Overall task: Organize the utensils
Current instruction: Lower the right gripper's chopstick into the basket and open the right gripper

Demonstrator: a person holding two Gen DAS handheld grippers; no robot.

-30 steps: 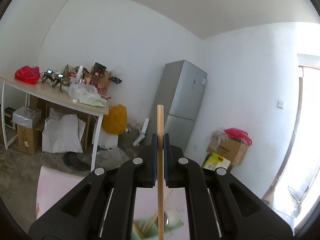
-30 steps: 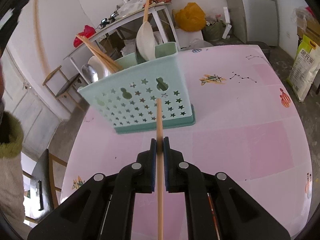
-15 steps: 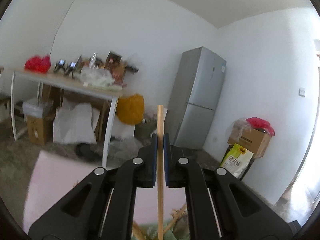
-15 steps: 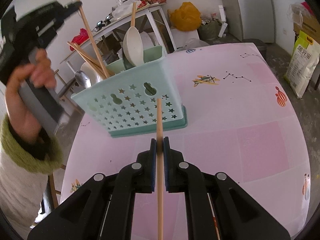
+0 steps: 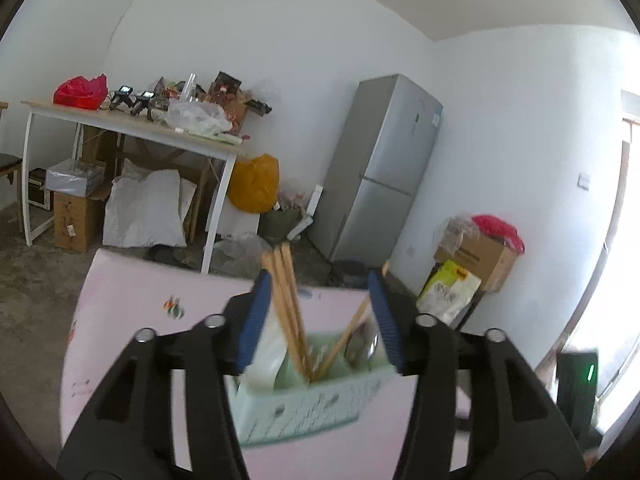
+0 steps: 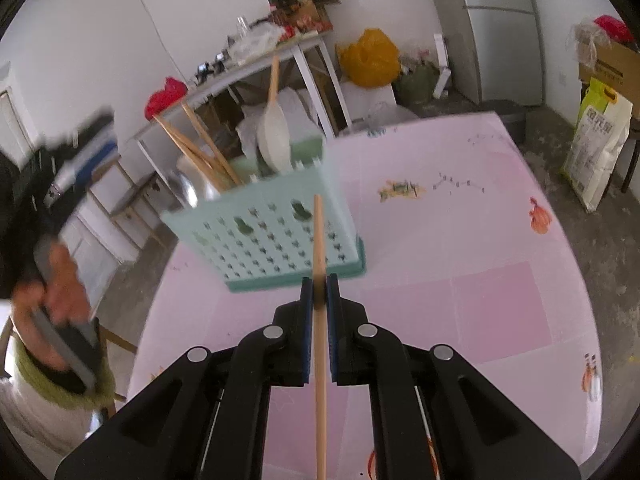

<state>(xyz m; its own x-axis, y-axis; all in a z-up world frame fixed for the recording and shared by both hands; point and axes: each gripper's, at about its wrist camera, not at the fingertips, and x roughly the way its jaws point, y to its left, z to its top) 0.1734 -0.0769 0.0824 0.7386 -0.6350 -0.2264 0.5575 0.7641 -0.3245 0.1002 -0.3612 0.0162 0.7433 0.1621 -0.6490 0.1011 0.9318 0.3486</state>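
A mint-green utensil caddy (image 6: 264,240) stands on the pink table (image 6: 460,240). It holds several wooden chopsticks (image 6: 196,144), a white spoon (image 6: 274,140) and a metal spoon (image 6: 196,192). My right gripper (image 6: 319,284) hovers just in front of it, shut on one wooden chopstick (image 6: 319,240) that points at the caddy wall. My left gripper (image 5: 318,280) hangs over the caddy (image 5: 304,412) with its jaws opening. The chopsticks (image 5: 288,300) stand loose in the caddy between the jaws, close to the left pad, and nothing is gripped. In the right wrist view that gripper (image 6: 80,152) shows blurred at the left, held by a hand (image 6: 60,280).
Beyond the pink table (image 5: 132,300) stand a cluttered white-legged table (image 5: 132,124), a grey fridge (image 5: 384,168), a yellow bag (image 5: 254,184) and cardboard boxes (image 5: 476,256). A yellow sack (image 6: 596,148) leans at the right. A chair (image 6: 124,200) is behind the caddy.
My left gripper has dropped toward the caddy and opened, letting go of its chopstick, which now stands in the caddy. The right gripper keeps its chopstick and has shifted slightly.
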